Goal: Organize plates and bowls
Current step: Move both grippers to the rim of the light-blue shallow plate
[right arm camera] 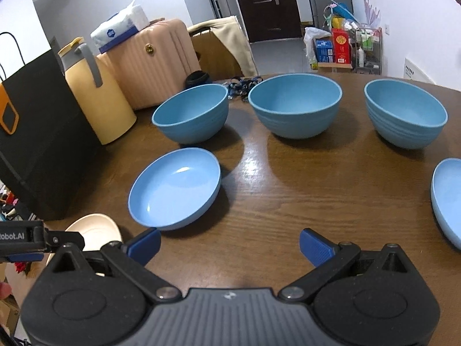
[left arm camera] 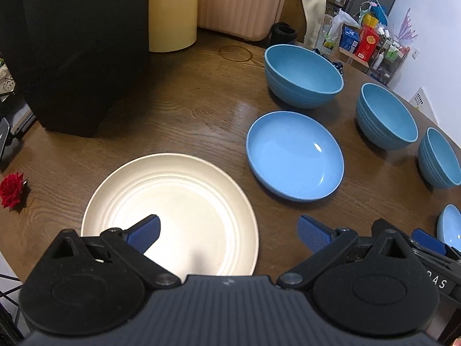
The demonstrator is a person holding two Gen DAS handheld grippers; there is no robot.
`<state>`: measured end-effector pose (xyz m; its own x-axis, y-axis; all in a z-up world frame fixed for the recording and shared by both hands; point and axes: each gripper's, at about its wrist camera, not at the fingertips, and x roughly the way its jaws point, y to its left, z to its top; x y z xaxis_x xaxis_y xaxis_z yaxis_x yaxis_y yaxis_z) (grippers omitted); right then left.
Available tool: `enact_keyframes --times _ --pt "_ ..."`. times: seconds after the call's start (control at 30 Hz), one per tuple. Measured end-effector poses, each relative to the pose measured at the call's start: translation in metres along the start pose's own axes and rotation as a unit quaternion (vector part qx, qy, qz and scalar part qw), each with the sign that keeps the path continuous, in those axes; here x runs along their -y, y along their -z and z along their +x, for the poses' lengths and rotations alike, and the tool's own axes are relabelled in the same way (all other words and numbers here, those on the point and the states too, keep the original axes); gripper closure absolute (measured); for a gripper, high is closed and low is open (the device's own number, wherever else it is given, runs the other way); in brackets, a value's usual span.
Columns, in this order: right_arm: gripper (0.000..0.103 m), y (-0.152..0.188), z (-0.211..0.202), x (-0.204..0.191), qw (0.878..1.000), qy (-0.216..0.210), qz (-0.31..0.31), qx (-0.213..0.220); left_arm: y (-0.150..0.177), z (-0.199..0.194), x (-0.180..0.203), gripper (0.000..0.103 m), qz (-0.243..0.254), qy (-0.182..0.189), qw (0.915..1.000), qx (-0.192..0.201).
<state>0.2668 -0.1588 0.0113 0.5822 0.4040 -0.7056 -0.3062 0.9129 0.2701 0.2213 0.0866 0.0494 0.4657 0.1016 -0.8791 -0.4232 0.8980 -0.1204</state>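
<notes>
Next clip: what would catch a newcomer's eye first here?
A row of three deep blue bowls runs along the far side of the wooden table, with a shallow blue dish nearer. The big cream plate lies right under the left gripper, jaws open and empty.

Cream ridged plate lies flat on the wooden table. Beside it, apart, sits a shallow blue plate. Three deep blue bowls stand upright in a row, separated. Second shallow blue plate lies at right edge.
</notes>
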Motion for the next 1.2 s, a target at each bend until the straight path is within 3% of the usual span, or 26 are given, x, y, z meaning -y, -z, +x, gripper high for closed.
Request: enact_keyframes --times 0.7,1.2 --pt "0.000 -0.054 0.043 -0.005 1.000 -0.012 -0.016 0.005 -0.045 0.032 0.019 0.000 0.016 -0.038 0.9990 0.020" --pt "0.001 -0.076 0.089 0.000 1.000 0.004 0.002 -0.019 -0.069 0.078 0.025 0.000 -0.006 -0.038 0.9993 -0.001"
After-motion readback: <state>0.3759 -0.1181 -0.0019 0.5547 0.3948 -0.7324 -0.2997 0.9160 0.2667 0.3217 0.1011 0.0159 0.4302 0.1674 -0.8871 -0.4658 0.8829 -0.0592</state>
